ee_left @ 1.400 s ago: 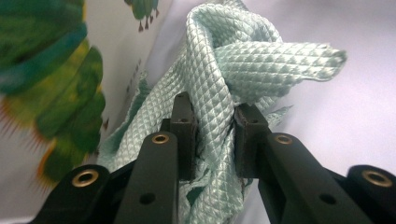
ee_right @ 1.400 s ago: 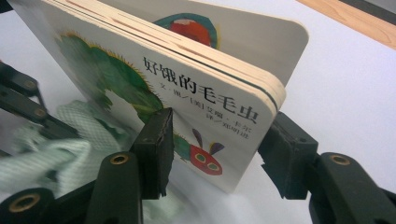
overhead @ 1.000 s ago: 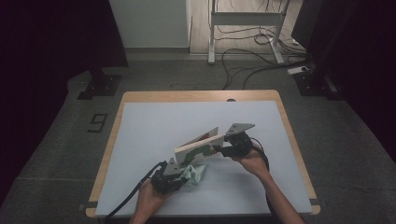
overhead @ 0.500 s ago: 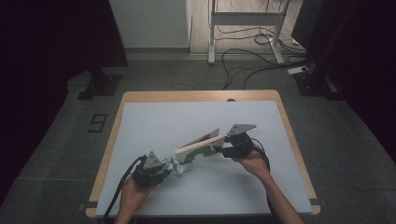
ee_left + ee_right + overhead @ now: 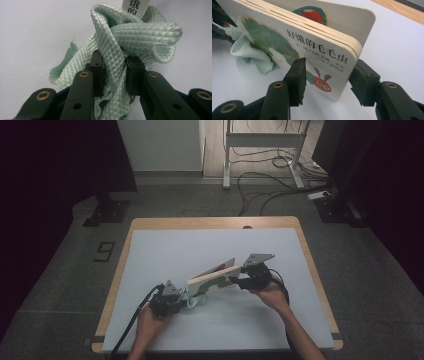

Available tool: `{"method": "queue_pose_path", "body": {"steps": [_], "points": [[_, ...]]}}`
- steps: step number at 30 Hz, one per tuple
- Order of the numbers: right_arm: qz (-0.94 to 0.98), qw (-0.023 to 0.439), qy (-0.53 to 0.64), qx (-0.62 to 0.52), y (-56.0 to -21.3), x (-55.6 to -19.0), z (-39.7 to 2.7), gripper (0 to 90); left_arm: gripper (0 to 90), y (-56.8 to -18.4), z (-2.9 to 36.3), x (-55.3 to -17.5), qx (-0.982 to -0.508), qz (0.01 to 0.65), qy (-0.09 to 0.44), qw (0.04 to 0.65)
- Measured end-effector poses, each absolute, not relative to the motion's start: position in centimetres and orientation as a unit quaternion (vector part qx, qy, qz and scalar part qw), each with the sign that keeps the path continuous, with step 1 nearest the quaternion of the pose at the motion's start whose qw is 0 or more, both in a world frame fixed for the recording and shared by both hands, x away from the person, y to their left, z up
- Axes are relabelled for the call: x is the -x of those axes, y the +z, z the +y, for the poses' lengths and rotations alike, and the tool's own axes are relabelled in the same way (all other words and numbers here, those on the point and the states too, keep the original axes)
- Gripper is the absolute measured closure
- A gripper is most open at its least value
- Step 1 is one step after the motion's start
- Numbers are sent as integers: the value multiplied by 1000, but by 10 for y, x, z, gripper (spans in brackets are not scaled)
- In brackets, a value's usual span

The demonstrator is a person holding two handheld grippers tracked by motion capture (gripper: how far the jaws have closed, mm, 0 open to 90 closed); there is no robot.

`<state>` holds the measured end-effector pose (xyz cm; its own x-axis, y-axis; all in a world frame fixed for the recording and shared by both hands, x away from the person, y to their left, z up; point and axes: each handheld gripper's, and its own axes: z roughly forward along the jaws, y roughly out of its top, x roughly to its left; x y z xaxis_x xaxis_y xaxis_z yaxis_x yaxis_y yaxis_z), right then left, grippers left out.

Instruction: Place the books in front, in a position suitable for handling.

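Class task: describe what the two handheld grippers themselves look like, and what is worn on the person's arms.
Both the left gripper and right gripper have black jaws with brass-coloured rivets. Each carries a grey three-cornered plate and trails a black cable. The forearms are bare, without sleeves.

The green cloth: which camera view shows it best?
The left gripper view: the green cloth is seen close up, bunched between the left gripper. The right gripper view shows a crumpled part beside the board book. The high view shows a small patch.
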<state>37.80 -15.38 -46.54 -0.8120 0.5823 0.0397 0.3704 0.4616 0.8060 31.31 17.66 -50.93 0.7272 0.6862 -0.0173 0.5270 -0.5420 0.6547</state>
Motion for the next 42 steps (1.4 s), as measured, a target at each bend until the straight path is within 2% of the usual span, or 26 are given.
{"method": "queue_pose_path", "body": {"steps": [7,30,42], "points": [[845,126,436,-283,-466,-378,-153,485,719,-503,179,-315,-867,344,127,338],[846,129,434,-281,-466,-377,-153,483,717,-439,181,-311,-860,310,164,370],[846,126,435,-281,-466,-377,-153,483,717,-430,180,-312,-860,306,164,374]]}}
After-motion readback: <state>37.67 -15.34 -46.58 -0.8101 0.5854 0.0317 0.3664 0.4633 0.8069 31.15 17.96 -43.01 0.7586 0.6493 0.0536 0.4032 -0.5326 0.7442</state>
